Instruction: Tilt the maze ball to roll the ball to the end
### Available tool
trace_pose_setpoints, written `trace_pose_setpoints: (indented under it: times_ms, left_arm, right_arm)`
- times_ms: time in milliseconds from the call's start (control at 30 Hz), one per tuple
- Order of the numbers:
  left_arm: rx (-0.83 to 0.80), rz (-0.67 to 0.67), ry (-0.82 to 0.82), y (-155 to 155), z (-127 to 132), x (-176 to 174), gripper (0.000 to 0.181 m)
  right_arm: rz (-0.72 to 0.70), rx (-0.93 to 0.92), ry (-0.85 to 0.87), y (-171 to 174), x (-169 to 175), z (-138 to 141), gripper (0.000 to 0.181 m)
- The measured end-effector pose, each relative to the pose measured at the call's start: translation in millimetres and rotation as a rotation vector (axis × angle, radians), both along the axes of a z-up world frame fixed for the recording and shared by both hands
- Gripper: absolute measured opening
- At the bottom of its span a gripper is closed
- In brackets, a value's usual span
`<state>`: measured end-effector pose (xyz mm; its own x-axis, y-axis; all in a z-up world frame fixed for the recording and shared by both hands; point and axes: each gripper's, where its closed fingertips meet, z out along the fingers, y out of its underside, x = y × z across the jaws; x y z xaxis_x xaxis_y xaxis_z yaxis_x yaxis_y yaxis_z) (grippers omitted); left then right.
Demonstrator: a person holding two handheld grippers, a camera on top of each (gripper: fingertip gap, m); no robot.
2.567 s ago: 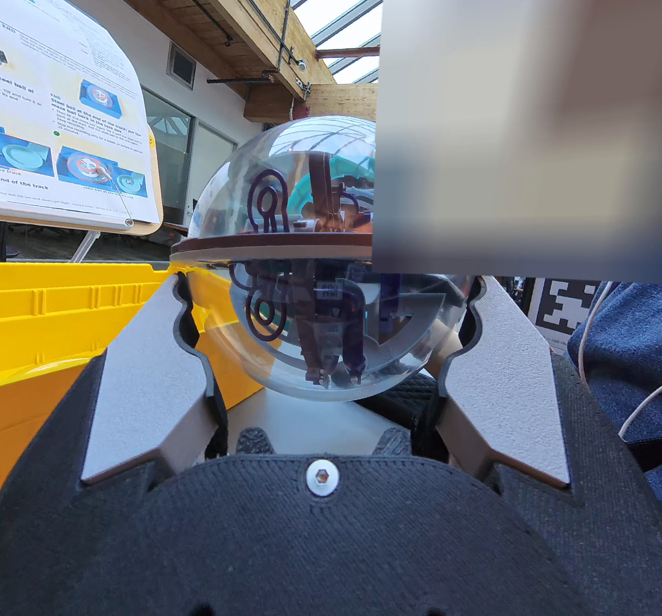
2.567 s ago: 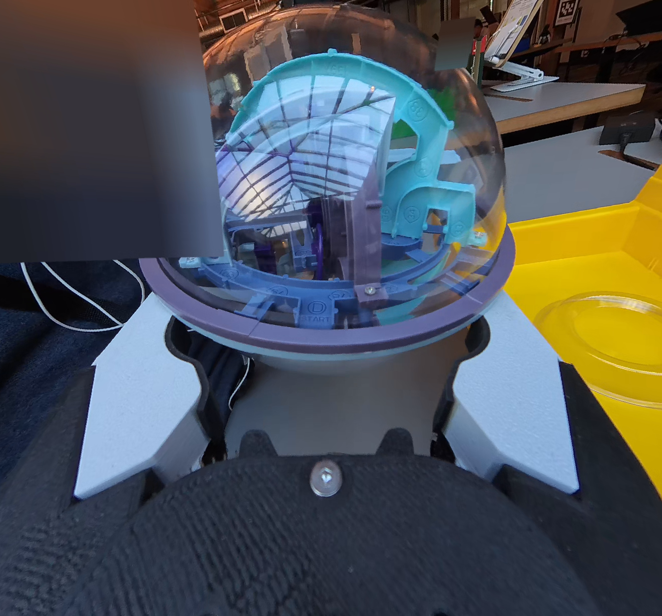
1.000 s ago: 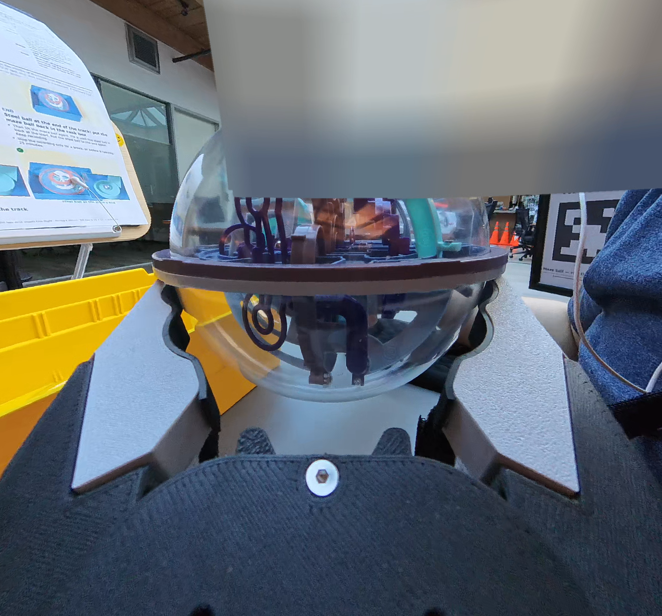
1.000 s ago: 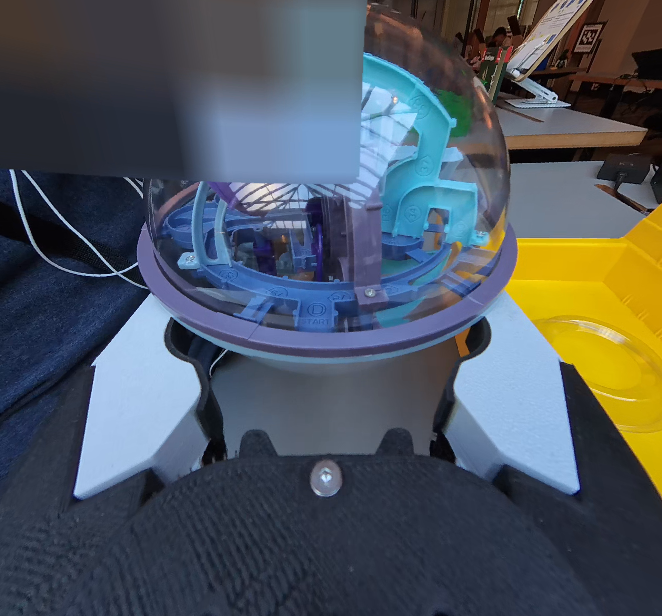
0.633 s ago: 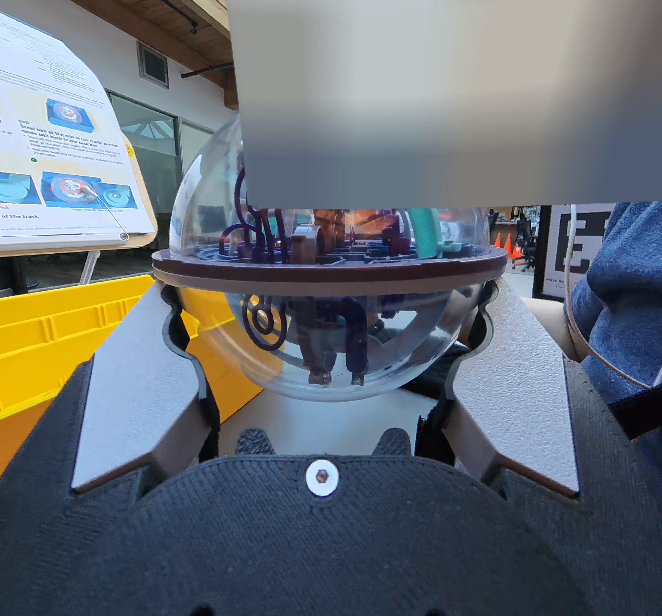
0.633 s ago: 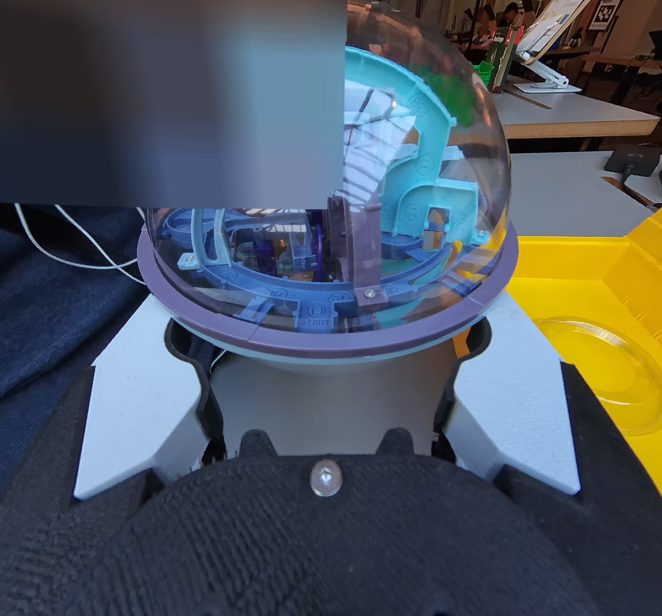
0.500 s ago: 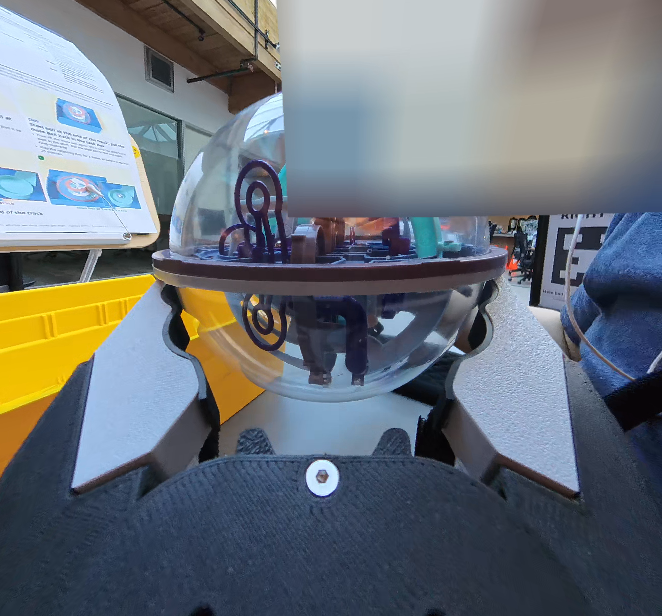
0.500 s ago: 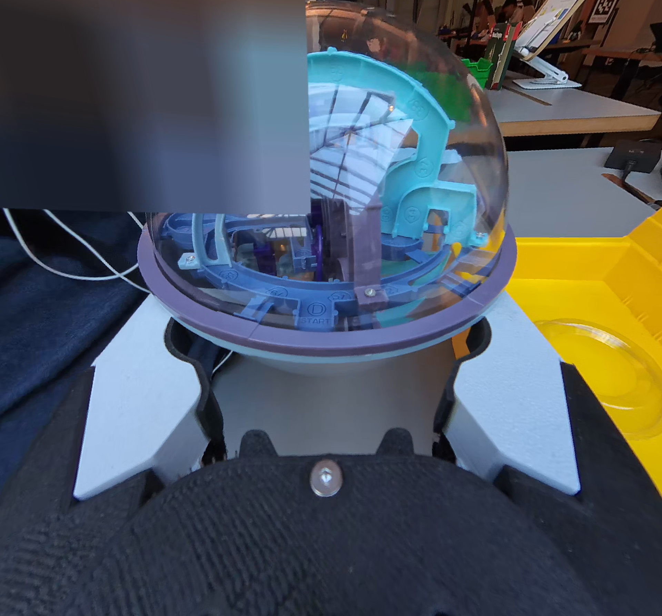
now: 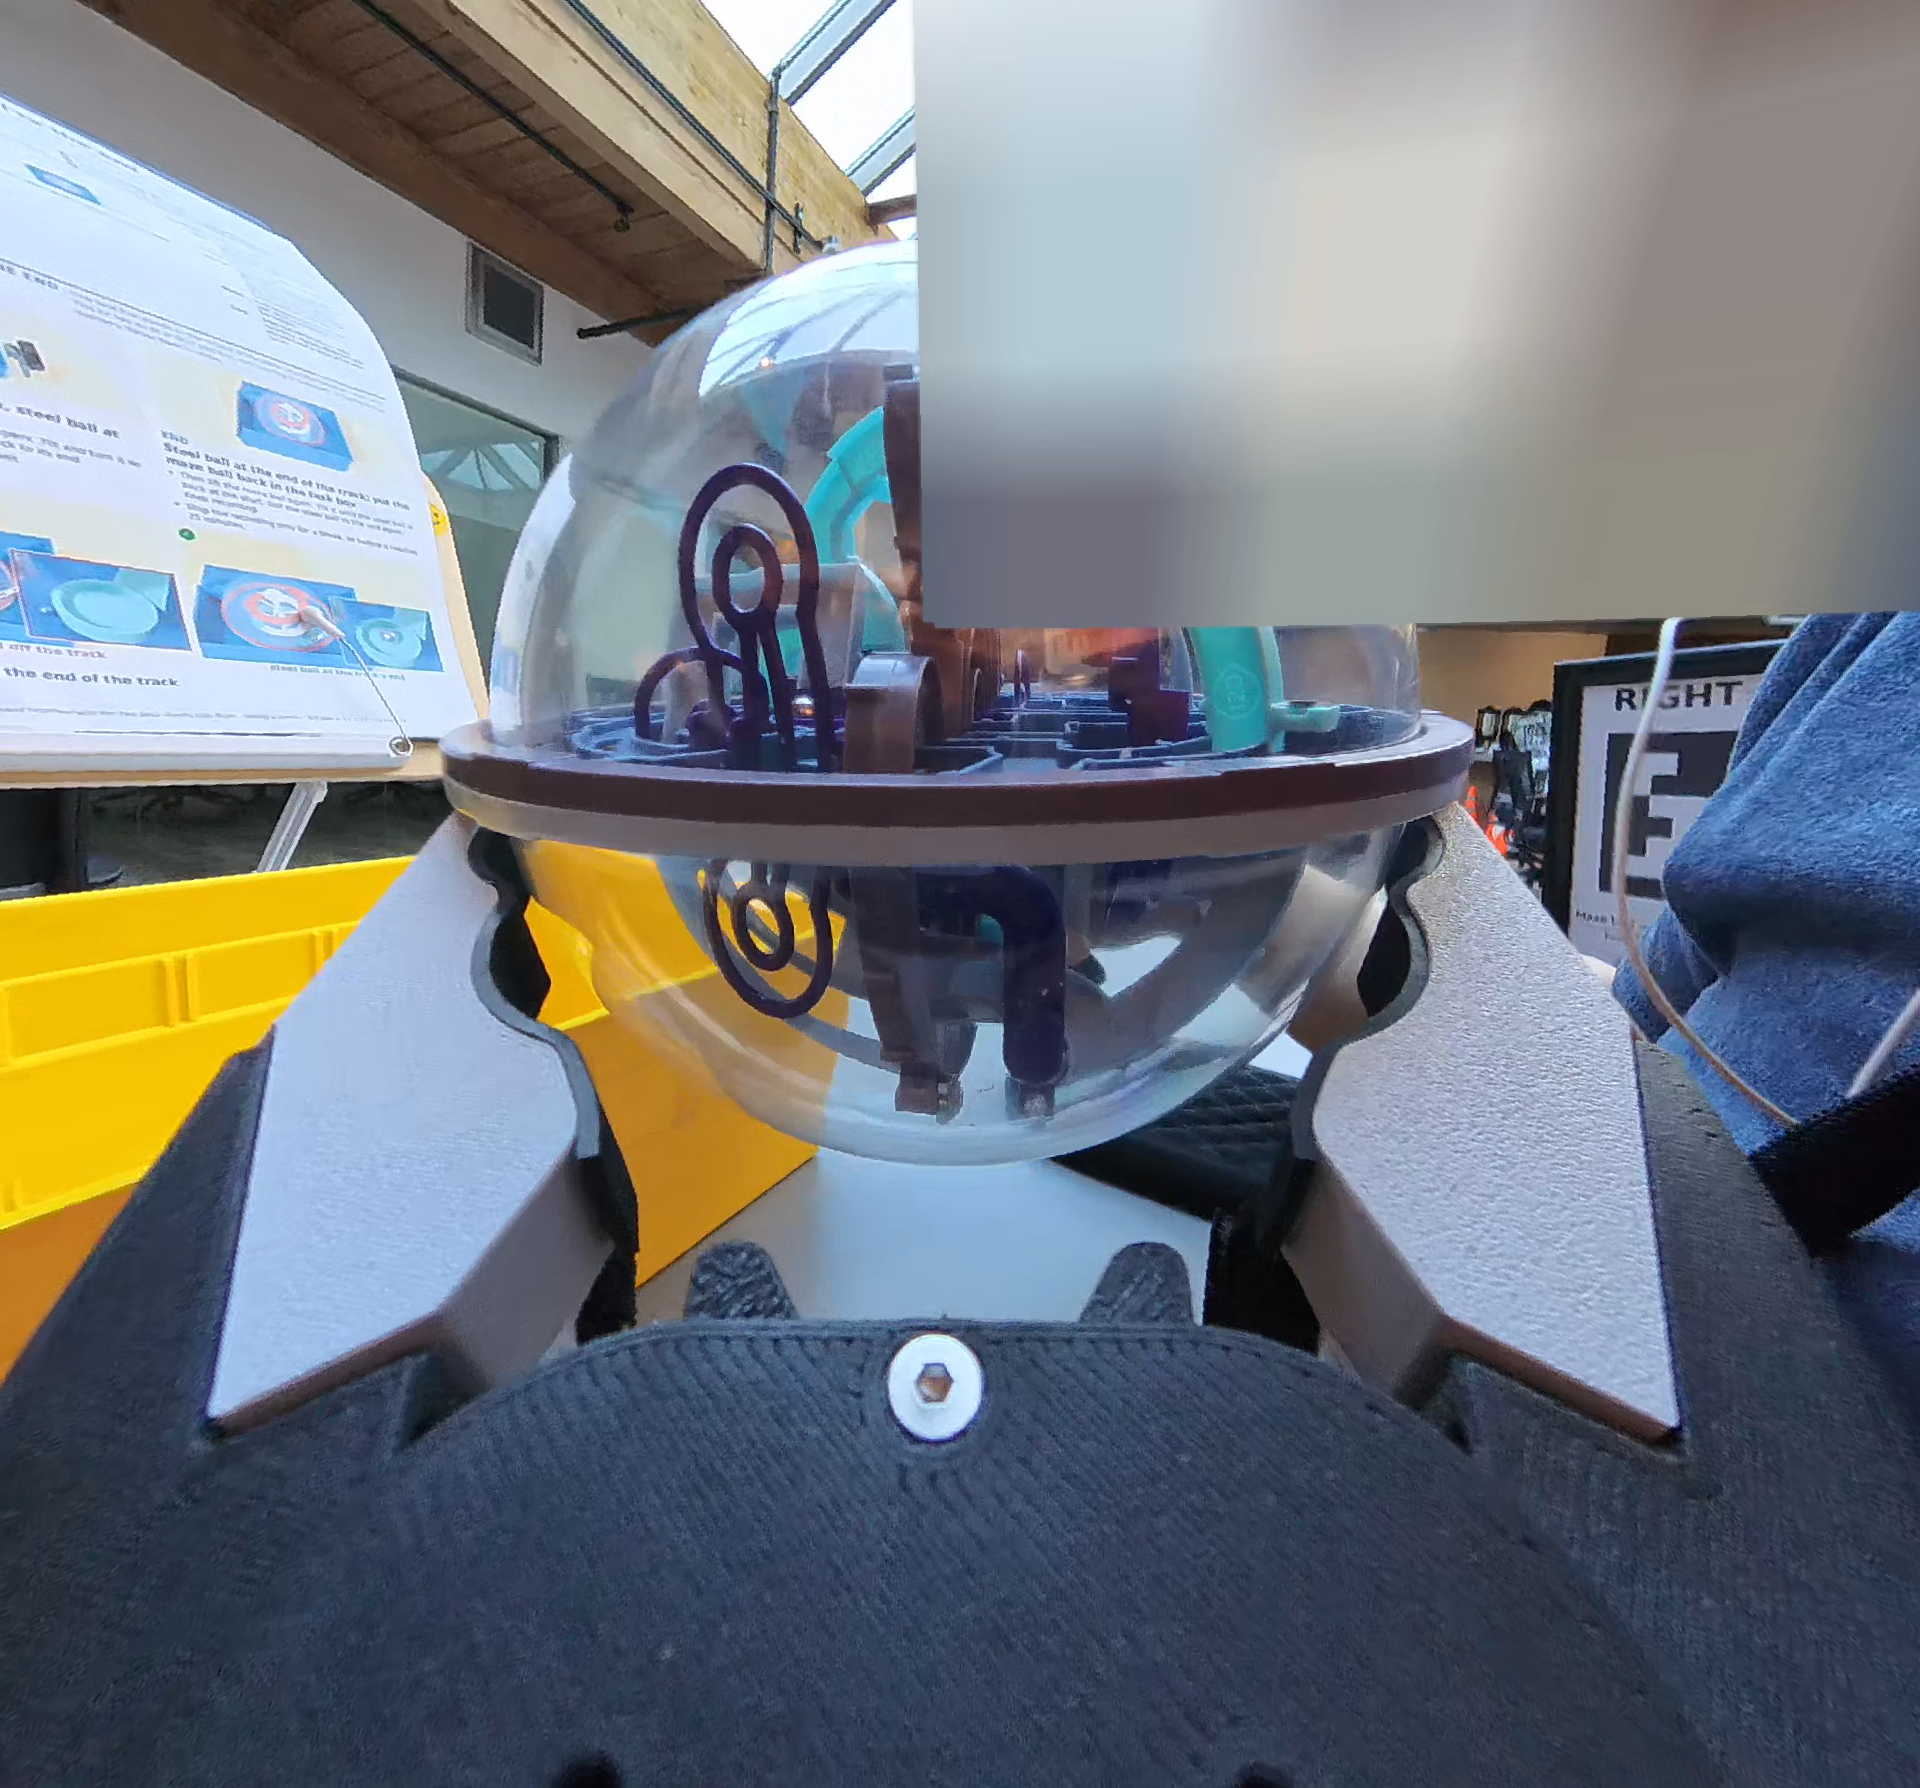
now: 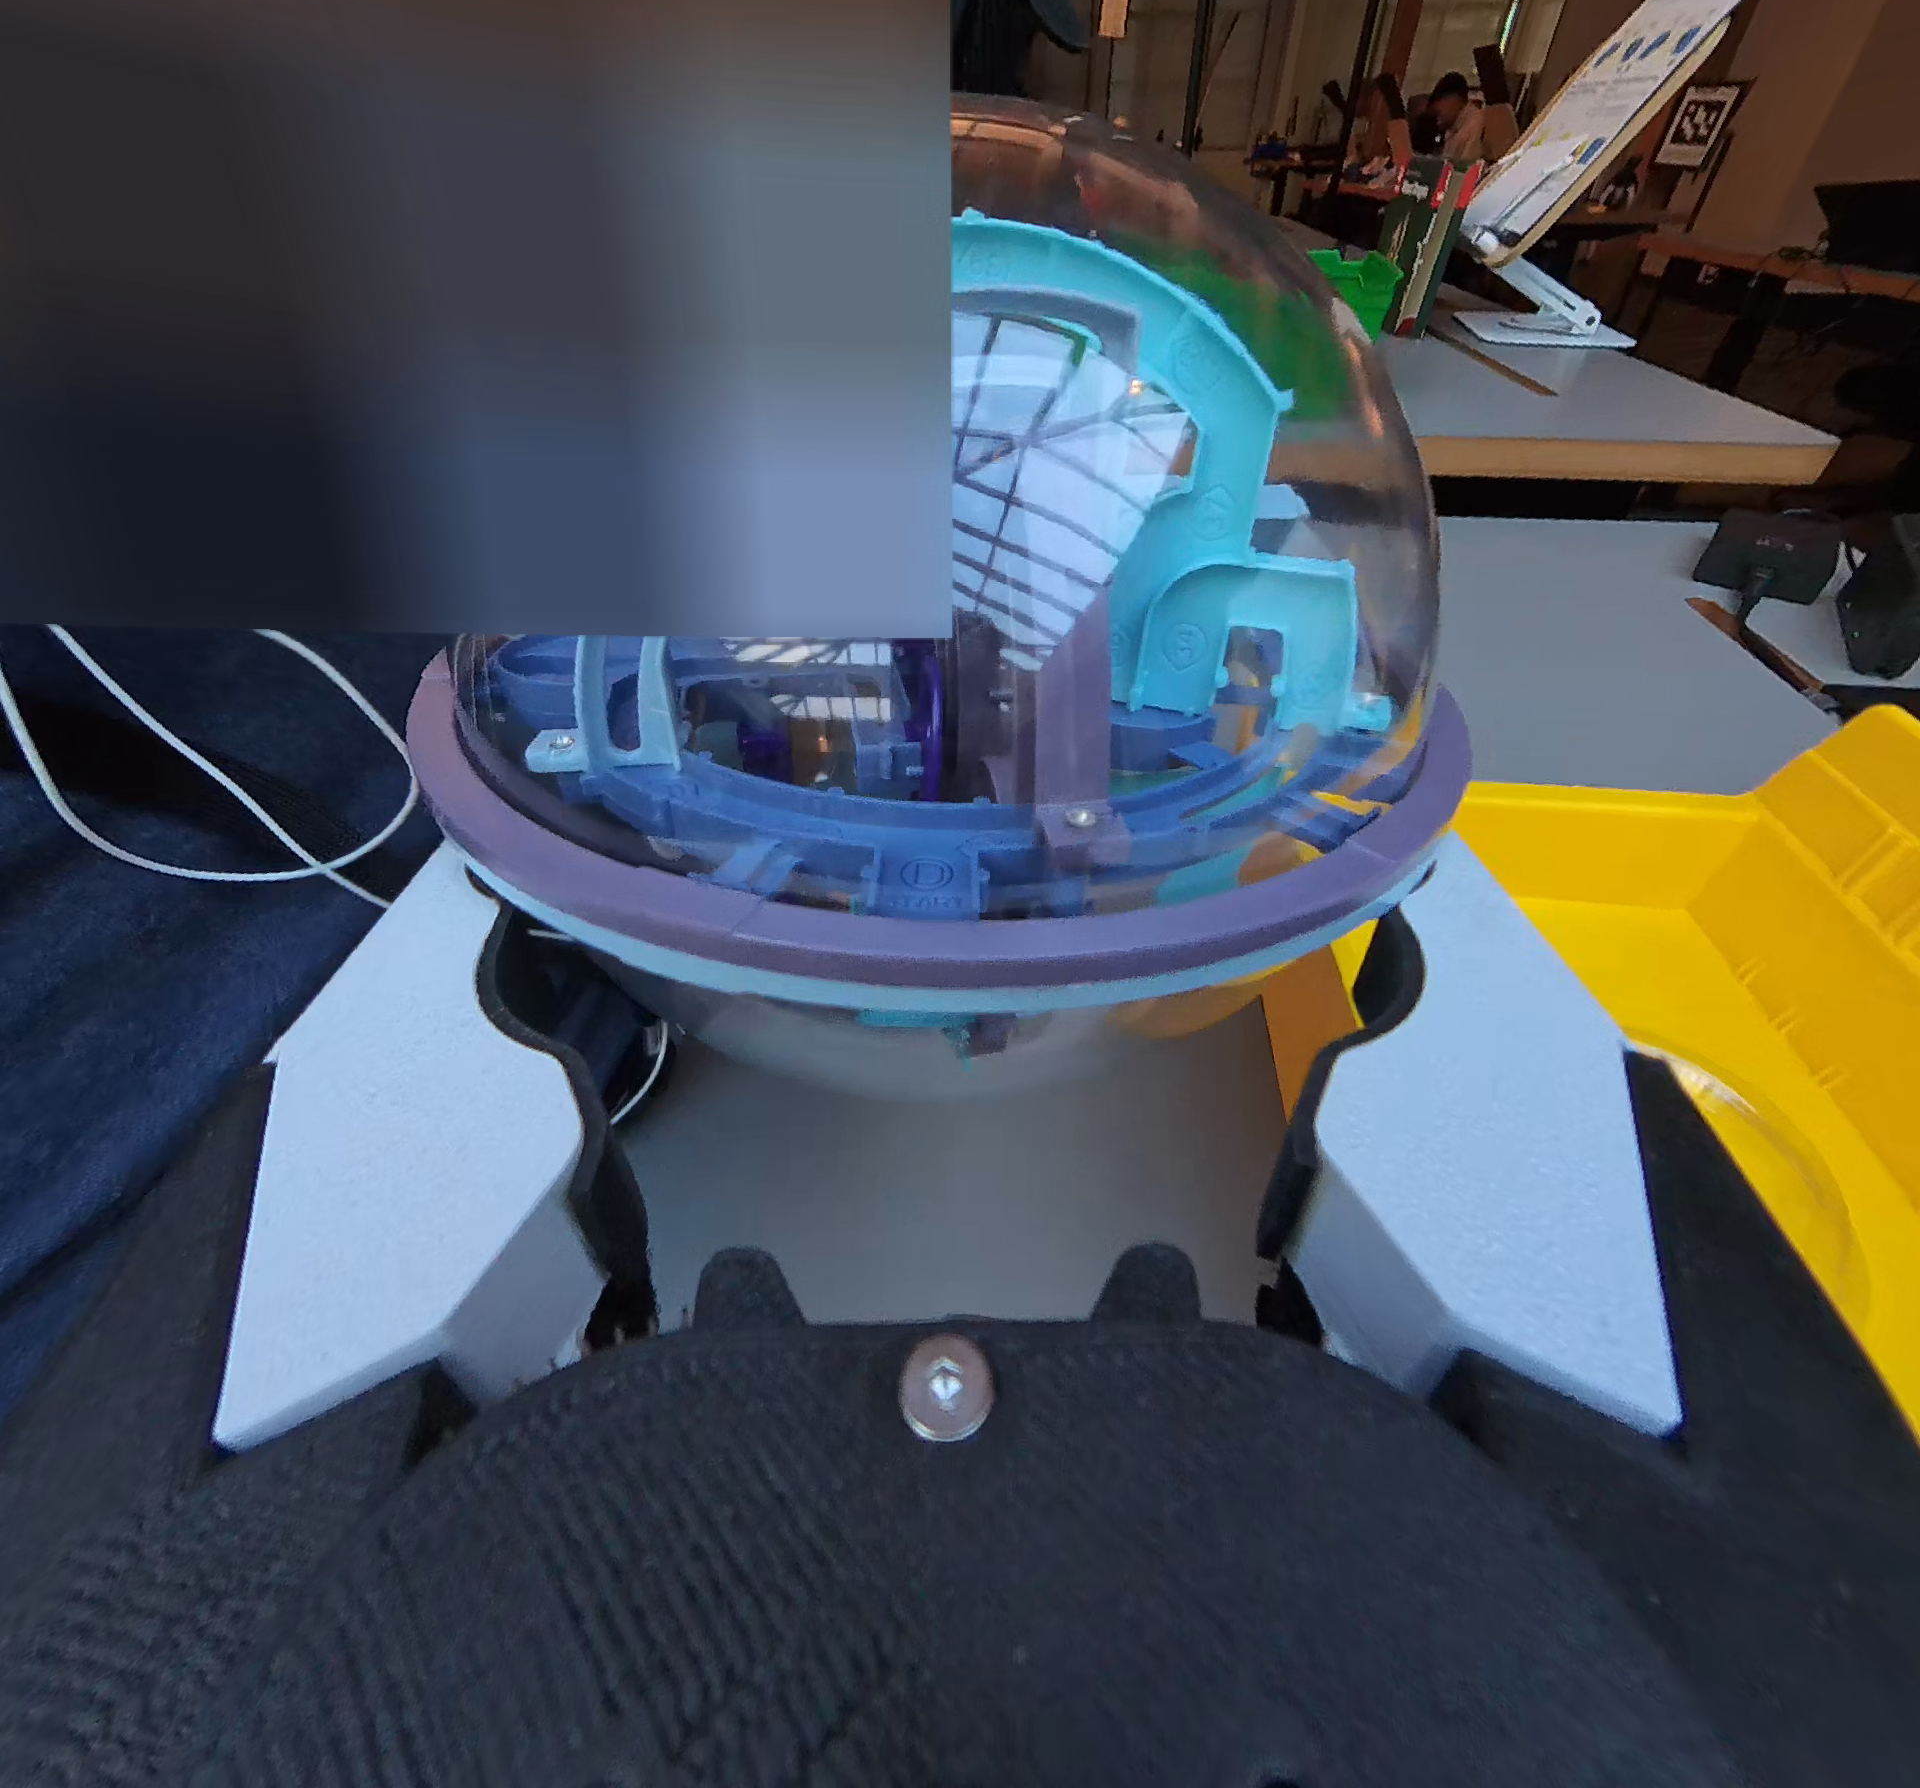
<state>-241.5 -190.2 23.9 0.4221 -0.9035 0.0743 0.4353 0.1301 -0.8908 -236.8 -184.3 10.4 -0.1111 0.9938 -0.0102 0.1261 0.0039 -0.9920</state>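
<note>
Left wrist view: I hold maze ball (image 9: 935, 907) cradled in left gripper (image 9: 951, 917) and right gripper (image 10: 940, 949), both clamped under its equator. Horizon just tipped back; steel ball not visible.

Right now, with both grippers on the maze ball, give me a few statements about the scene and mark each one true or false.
1. The maze ball is held from both sides, by the left gripper and the right gripper. True.
2. The ball's shell is solid black. False: it is clear, with coloured tracks inside.
3. A yellow bin sits beside the ball. True.
4. The band round the ball's middle is bright green. False: it is purple.
5. A clear dish lies in the bin. True.
</note>
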Motion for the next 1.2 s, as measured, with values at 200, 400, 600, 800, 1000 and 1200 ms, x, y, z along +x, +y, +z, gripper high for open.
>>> trace_pose_setpoints:
  times_ms: [200, 400, 600, 800, 1000, 1200]
  left_arm:
    - [0.024, 0.001, -0.024, -5, 5, -3, 0.158]
    - [0.011, 0.004, -0.029, -4, 5, -5, 0.158]
    - [0.002, 0.015, -0.047, -1, 5, -11, 0.158]
    - [0.006, 0.017, -0.075, -1, 9, -15, 0.158]
    - [0.025, 0.017, -0.076, -3, 10, -17, 0.158]
    - [0.012, 0.002, -0.067, -3, 9, -14, 0.157]
  right_arm:
    - [-0.009, 0.026, 0.036, -4, -2, 9, 0.157]
    - [-0.013, 0.004, 0.030, -3, -3, 5, 0.157]
    - [-0.028, 0.019, 0.029, 2, -7, 11, 0.158]
    - [-0.029, 0.009, 0.038, 2, -11, 13, 0.158]
    - [-0.032, 0.015, 0.024, 1, -11, 11, 0.158]
    - [-0.035, 0.029, 0.035, 0, -9, 15, 0.157]
